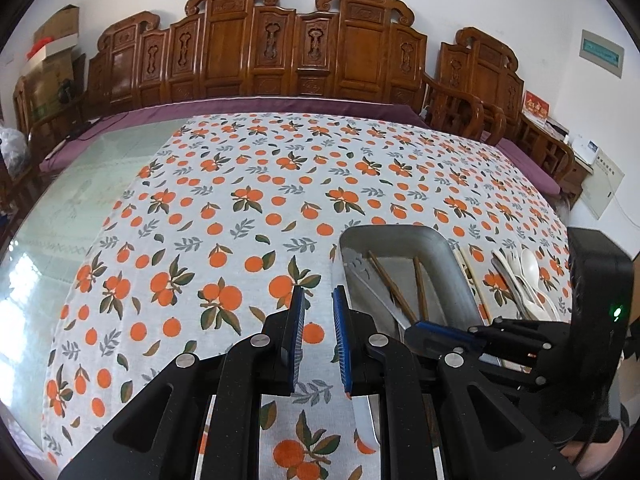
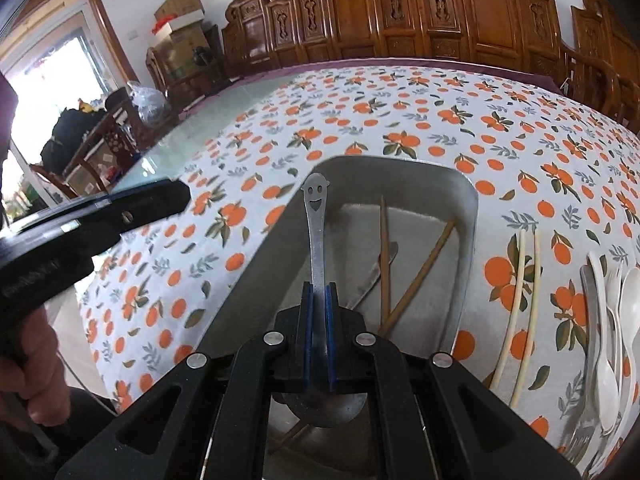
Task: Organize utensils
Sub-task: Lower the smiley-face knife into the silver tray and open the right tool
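My right gripper [image 2: 319, 292] is shut on a metal spoon [image 2: 315, 236] with a smiling face cut into its handle end. The handle points away over the metal tray [image 2: 400, 166], and the bowl hangs below the pads. Two brown chopsticks [image 2: 384, 256] and a metal knife [image 2: 378, 270] lie crossed in the tray. My left gripper [image 1: 318, 300] hovers over the orange-print cloth left of the tray [image 1: 384, 230]. A gap shows between its blue pads and nothing is in it. The left wrist view also shows the right gripper [image 1: 420, 330] at the tray's near end.
White chopsticks [image 2: 524, 280] lie on the cloth right of the tray. Further right is a pile of white spoons [image 2: 608, 320] with a metal fork. Bare glass table [image 1: 80, 208] lies left of the cloth [image 1: 260, 184]. Carved wooden chairs [image 1: 280, 48] line the far side.
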The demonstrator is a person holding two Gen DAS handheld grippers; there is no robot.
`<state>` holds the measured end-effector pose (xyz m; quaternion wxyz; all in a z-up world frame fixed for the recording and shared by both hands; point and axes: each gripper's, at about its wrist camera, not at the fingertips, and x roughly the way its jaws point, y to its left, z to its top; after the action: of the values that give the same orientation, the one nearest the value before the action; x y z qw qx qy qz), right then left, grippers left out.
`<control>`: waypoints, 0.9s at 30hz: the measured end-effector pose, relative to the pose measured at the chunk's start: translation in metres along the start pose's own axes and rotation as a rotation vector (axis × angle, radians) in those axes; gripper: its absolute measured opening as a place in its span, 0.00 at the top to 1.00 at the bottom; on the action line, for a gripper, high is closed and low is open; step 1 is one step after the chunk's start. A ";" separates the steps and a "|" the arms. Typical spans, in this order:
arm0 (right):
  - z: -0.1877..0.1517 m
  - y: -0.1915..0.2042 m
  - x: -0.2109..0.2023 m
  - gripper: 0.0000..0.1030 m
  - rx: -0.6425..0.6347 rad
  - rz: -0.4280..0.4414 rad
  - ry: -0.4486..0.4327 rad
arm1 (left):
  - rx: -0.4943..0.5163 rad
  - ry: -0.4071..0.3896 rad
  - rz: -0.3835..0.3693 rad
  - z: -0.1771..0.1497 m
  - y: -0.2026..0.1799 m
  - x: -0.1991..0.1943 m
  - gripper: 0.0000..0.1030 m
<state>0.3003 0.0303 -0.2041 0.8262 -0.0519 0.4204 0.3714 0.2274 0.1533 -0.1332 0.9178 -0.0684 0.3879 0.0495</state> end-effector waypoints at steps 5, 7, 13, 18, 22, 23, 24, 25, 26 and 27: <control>-0.003 -0.001 0.003 0.93 -0.002 -0.012 0.010 | 0.002 0.001 -0.001 0.000 0.000 0.001 0.87; -0.003 -0.002 0.003 0.93 -0.001 -0.010 0.014 | 0.003 0.002 -0.002 0.000 0.000 0.001 0.87; -0.003 -0.006 -0.010 0.91 -0.010 0.011 -0.011 | 0.005 0.002 -0.010 -0.001 -0.004 0.001 0.87; -0.003 -0.014 -0.041 0.91 -0.044 0.009 -0.057 | 0.016 -0.008 -0.034 0.001 -0.017 -0.002 0.87; -0.004 -0.035 -0.073 0.91 -0.045 -0.022 -0.104 | 0.029 -0.008 -0.053 0.000 -0.027 -0.001 0.86; -0.004 -0.041 -0.080 0.91 -0.040 -0.032 -0.113 | 0.036 -0.008 -0.059 0.000 -0.031 -0.001 0.84; -0.005 -0.049 -0.087 0.91 -0.035 -0.048 -0.123 | 0.041 -0.008 -0.062 -0.001 -0.034 -0.001 0.83; -0.005 -0.056 -0.091 0.91 -0.031 -0.060 -0.128 | 0.045 -0.008 -0.065 0.000 -0.036 -0.001 0.79; -0.006 -0.063 -0.095 0.91 -0.027 -0.076 -0.132 | 0.052 -0.008 -0.071 -0.001 -0.040 -0.001 0.78; -0.008 -0.069 -0.098 0.91 -0.023 -0.091 -0.135 | 0.055 -0.008 -0.074 -0.001 -0.042 -0.001 0.78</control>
<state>0.3042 -0.0786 -0.1527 0.8680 -0.0554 0.3566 0.3410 0.2325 0.1116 -0.1297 0.9221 -0.0574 0.3826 0.0049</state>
